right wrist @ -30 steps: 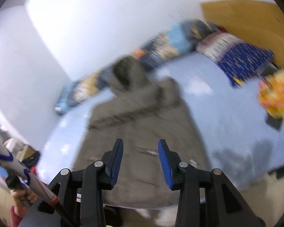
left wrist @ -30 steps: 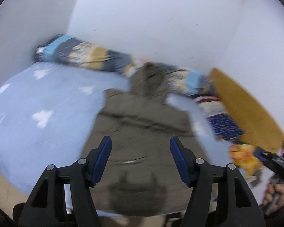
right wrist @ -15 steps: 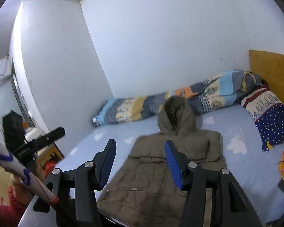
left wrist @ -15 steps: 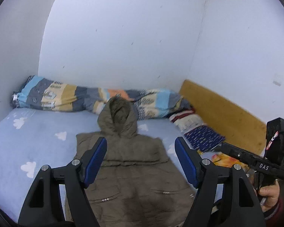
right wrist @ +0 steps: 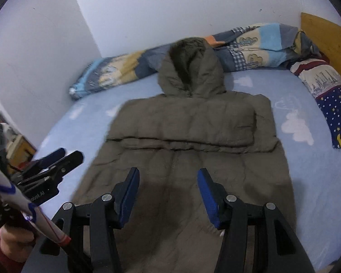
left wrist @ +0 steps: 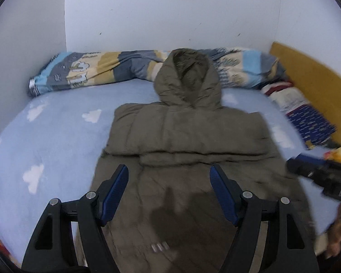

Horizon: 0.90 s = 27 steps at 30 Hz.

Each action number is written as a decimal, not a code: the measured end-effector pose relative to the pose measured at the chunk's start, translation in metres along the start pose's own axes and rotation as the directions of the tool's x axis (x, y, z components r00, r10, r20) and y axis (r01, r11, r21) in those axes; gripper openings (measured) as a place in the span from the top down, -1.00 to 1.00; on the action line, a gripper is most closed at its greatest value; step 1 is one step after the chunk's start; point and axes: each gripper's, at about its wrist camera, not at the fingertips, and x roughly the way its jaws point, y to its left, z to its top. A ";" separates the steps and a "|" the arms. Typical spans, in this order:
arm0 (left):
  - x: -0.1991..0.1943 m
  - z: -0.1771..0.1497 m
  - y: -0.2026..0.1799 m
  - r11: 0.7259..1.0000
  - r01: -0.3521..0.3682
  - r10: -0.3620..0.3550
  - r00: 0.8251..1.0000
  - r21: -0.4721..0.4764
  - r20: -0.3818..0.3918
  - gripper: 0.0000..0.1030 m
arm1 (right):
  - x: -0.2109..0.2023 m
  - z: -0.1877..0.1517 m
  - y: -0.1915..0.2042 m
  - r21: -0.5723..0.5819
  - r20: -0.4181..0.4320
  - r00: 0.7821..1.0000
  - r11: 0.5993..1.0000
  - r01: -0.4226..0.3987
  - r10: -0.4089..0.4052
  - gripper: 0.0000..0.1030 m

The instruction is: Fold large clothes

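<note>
An olive hooded padded coat point(left wrist: 188, 132) lies flat on the blue cloud-print bed sheet point(left wrist: 52, 132), hood point(left wrist: 188, 77) toward the wall. Both sleeves are folded across its chest. My left gripper point(left wrist: 168, 169) hovers open above the coat's lower half, nothing between its blue pads. In the right wrist view the same coat point(right wrist: 188, 122) fills the middle. My right gripper point(right wrist: 168, 171) hangs open over its lower front, also empty. Each gripper shows in the other's view: the right one point(left wrist: 318, 175) at the coat's right edge, the left one point(right wrist: 56, 159) at its left edge.
A rolled patchwork quilt point(right wrist: 250, 45) lies along the back wall behind the hood. A star-print pillow point(right wrist: 329, 95) and a wooden headboard point(right wrist: 325, 34) are at the right. A yellow-orange item point(left wrist: 338, 154) sits near the bed's right side. White walls enclose two sides.
Both grippers swung up toward the walls, then came back down closer over the coat. Both pairs of jaws stand wider than a second ago.
</note>
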 end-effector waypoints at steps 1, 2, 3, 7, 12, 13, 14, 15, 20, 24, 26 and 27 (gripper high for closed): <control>0.013 0.005 0.000 1.000 -0.020 0.020 1.000 0.007 0.001 -0.42 | 0.011 0.007 -0.004 -0.003 0.007 1.000 1.000 0.005 -0.005 -0.12; 0.027 0.010 0.001 0.999 -0.035 0.035 0.999 0.010 0.003 -0.42 | 0.023 0.014 -0.009 -0.008 0.009 1.000 1.000 0.021 -0.021 -0.11; 0.043 0.016 0.002 0.999 -0.051 0.051 0.999 0.011 0.001 -0.42 | 0.032 0.019 -0.013 -0.012 0.010 0.999 0.999 0.039 -0.039 -0.10; 0.091 0.031 0.010 0.996 -0.086 0.086 0.996 -0.005 -0.021 -0.42 | 0.086 0.042 -0.047 0.032 -0.028 0.996 0.996 0.085 -0.085 0.17; 0.145 0.023 0.024 0.994 -0.096 0.088 0.987 -0.055 -0.134 -0.42 | 0.130 0.046 -0.078 0.134 -0.124 0.989 0.986 0.103 -0.087 0.17; 0.151 0.022 0.026 0.994 -0.091 0.082 0.986 -0.061 -0.144 -0.42 | 0.140 0.045 -0.082 0.144 -0.145 0.986 0.984 0.103 -0.082 0.17; 0.155 0.021 0.027 0.994 -0.091 0.081 0.985 -0.058 -0.152 -0.42 | 0.148 0.043 -0.083 0.136 -0.160 0.983 0.985 0.109 -0.086 0.17; 0.159 0.021 0.027 0.995 -0.091 0.082 0.984 -0.050 -0.159 -0.42 | 0.153 0.041 -0.082 0.127 -0.168 0.981 0.985 0.115 -0.093 0.17; 0.161 0.020 0.023 0.996 -0.086 0.080 0.983 -0.034 -0.166 -0.42 | 0.167 0.036 -0.081 0.107 -0.195 0.973 0.984 0.144 -0.121 0.17; 0.158 0.021 0.021 0.995 -0.096 0.090 0.984 -0.029 -0.155 -0.42 | 0.169 0.033 -0.079 0.096 -0.195 0.972 0.983 0.154 -0.133 0.16; 0.154 0.023 0.018 0.995 -0.100 0.096 0.986 -0.023 -0.139 -0.42 | 0.165 0.034 -0.078 0.098 -0.186 0.973 0.982 0.159 -0.139 0.16; 0.152 0.024 0.016 0.995 -0.101 0.098 0.987 -0.017 -0.131 -0.42 | 0.163 0.036 -0.075 0.095 -0.180 0.973 0.982 0.160 -0.142 0.16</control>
